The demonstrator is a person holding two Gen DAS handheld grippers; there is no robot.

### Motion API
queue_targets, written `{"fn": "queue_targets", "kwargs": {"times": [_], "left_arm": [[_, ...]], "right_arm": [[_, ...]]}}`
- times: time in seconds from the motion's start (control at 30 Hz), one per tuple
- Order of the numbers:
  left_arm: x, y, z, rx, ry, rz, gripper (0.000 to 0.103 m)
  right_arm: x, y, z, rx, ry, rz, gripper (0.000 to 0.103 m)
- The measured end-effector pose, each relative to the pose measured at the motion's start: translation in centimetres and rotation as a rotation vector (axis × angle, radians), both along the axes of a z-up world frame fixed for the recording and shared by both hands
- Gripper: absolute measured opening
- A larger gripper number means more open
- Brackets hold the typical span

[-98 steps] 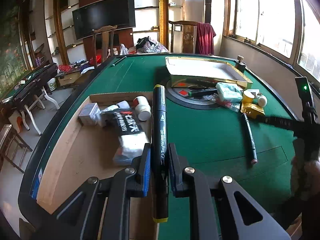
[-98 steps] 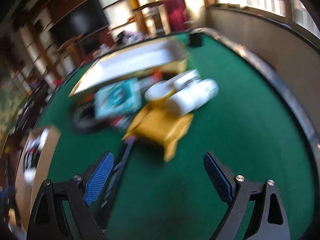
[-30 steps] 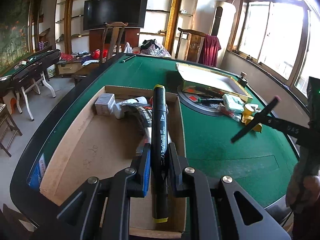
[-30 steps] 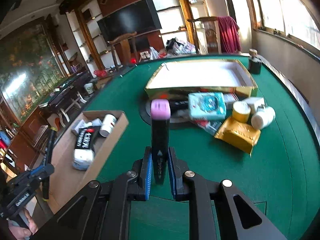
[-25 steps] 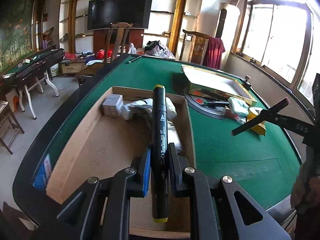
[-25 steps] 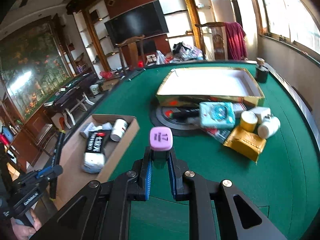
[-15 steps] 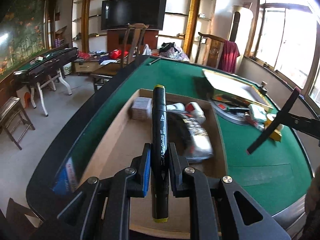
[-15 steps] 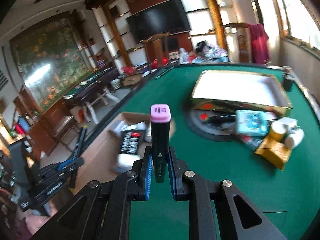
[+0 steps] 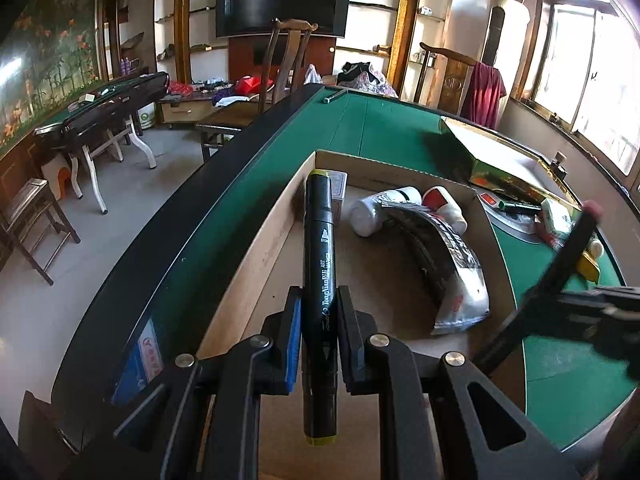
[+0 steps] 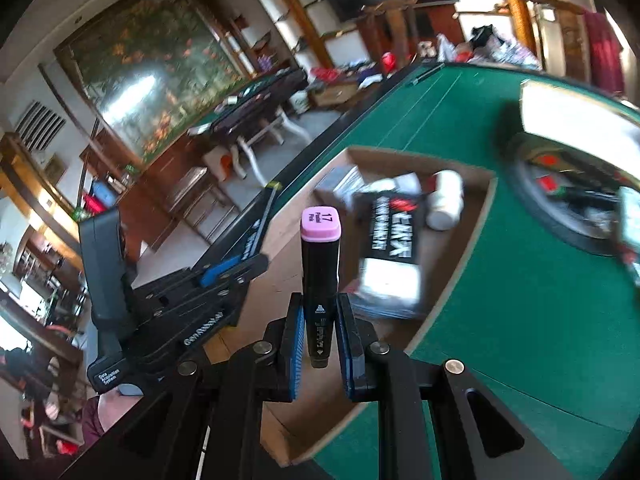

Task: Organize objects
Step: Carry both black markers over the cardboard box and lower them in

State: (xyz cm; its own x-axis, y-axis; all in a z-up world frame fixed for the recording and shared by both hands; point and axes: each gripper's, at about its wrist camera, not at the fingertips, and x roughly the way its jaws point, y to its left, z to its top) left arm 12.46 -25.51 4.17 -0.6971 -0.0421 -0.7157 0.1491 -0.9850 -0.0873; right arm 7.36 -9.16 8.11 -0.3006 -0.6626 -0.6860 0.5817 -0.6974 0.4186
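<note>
Green felt covers the surface (image 9: 380, 132), and over its near-left part sits the shallow cardboard box (image 9: 260, 256) that both hands have now swung across to; a second ago the cameras looked more toward the clutter on the right, and the box has since slid under both grippers. That suggests the carry is nearly over and both pens are about to be dropped in. The left gripper (image 9: 318, 336) has its jaws closed tight on a black marker with yellow-green ends (image 9: 320, 264), which lies along the jaws and points over the box's left wall, above the bare cardboard floor. It reads as a slim, square-bodied art marker with white lettering down its barrel. Further in, the box already holds a small carton (image 9: 338, 190), a white bottle (image 9: 380, 206), a red-capped bottle (image 9: 444, 204) and a black-and-silver packet (image 9: 448, 264). To the right, the right gripper (image 10: 318, 340) is likewise clamped on a second black marker (image 10: 320, 280), held upright with its pink cap (image 10: 321, 223), marked 17, toward the camera; it hangs above the box's near-right edge. The gold box (image 9: 504, 168) and loose items remain on the felt beyond.
</note>
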Motion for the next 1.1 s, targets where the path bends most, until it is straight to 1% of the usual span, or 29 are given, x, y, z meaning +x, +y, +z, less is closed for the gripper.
{"fn": "queue_targets", "kwargs": {"times": [0.2,0.33,0.43,0.5,0.6,0.63,0.67,0.7,0.77,0.83,0.87,0.9,0.97,1.03,1.07,1.1], "left_arm": [[-2.1,-0.1,-0.3,-0.046,-0.031,-0.013,0.016],[-3.3,-0.4,-1.1,-0.040,-0.064,-0.015,0.016],[-3.8,-0.4,-1.6,-0.035,-0.080,-0.020,0.016],[-4.1,-0.4,-1.7,-0.024,-0.084,-0.026,0.016],[-4.3,-0.6,-1.6,-0.032,-0.083,-0.022,0.016],[-4.4,-0.6,-1.6,-0.030,-0.086,-0.020,0.017],[-4.5,-0.7,-1.6,-0.024,-0.088,-0.019,0.026],[-4.5,-0.7,-1.6,-0.021,-0.089,-0.016,0.041],[-4.4,-0.7,-1.5,-0.019,-0.085,-0.011,0.057],[-4.1,-0.6,-1.0,-0.018,-0.063,-0.015,0.061],[-3.9,-0.5,-0.8,-0.021,-0.055,-0.015,0.065],[-3.7,-0.4,-0.5,-0.026,-0.049,-0.013,0.070],[-3.2,0.2,0.2,-0.047,-0.029,-0.012,0.072],[-2.7,0.8,1.0,-0.060,-0.014,-0.020,0.074],[-2.5,1.1,1.4,-0.067,-0.006,-0.024,0.077],[-2.3,1.6,1.8,-0.077,0.004,-0.027,0.079]], "right_arm": [[-3.4,-3.4,-2.3,0.010,-0.083,0.019,0.017],[-5.3,-5.0,-3.9,0.065,-0.103,0.003,0.017],[-6.6,-5.5,-5.1,0.077,-0.135,-0.004,0.017],[-7.0,-5.8,-5.5,0.086,-0.137,-0.004,0.016],[-7.1,-6.5,-5.5,0.119,-0.105,-0.008,0.016],[-7.0,-6.6,-5.4,0.126,-0.096,-0.006,0.016],[-7.0,-6.6,-5.4,0.131,-0.087,-0.005,0.016],[-7.0,-6.5,-5.2,0.133,-0.080,-0.008,0.016],[-6.9,-6.1,-4.9,0.127,-0.067,-0.015,0.016],[-6.8,-5.3,-4.4,0.111,-0.063,-0.026,0.017],[-6.8,-5.1,-4.2,0.104,-0.062,-0.031,0.018],[-6.7,-4.7,-4.0,0.100,-0.060,-0.037,0.020],[-6.4,-3.9,-3.4,0.084,-0.052,-0.047,0.026],[-6.1,-2.9,-2.7,0.073,-0.035,-0.068,0.044],[-5.8,-2.3,-2.1,0.064,-0.014,-0.080,0.049],[-5.5,-2.0,-1.6,0.063,0.004,-0.093,0.060]]}}
